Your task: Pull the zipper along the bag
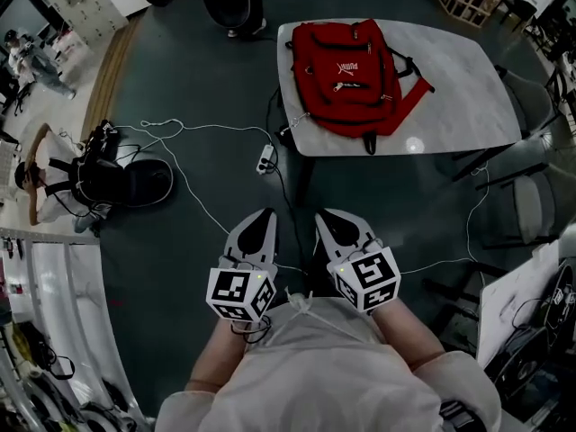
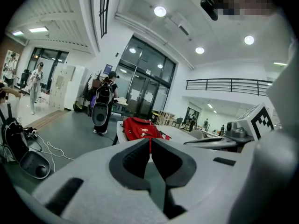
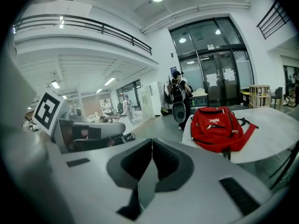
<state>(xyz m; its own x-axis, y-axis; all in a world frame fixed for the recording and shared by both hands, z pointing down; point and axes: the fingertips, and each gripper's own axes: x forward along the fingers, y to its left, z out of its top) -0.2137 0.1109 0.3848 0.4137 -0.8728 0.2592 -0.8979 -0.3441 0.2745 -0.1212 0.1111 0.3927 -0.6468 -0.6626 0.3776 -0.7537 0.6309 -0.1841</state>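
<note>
Grey left gripper [image 1: 261, 214] and right gripper [image 1: 327, 216] bear black-white marker cubes [image 1: 240, 293]; sleeves [image 1: 454, 376] pale.

White "PUMA" print [image 1: 346, 68] on the front of the red backpack [image 1: 360, 102], upside down in the head view

Your head view is dim and flat: the dark floor [image 1: 180, 268] swallows detail, and one small glare spot sits on the pale table [image 1: 468, 97]. Your two gripper views are bright under round ceiling lights [image 2: 160, 11], heavily fisheyed, with black corners. The nearest foreground blurs; the red backpack [image 3: 217, 127] is sharp.
</note>
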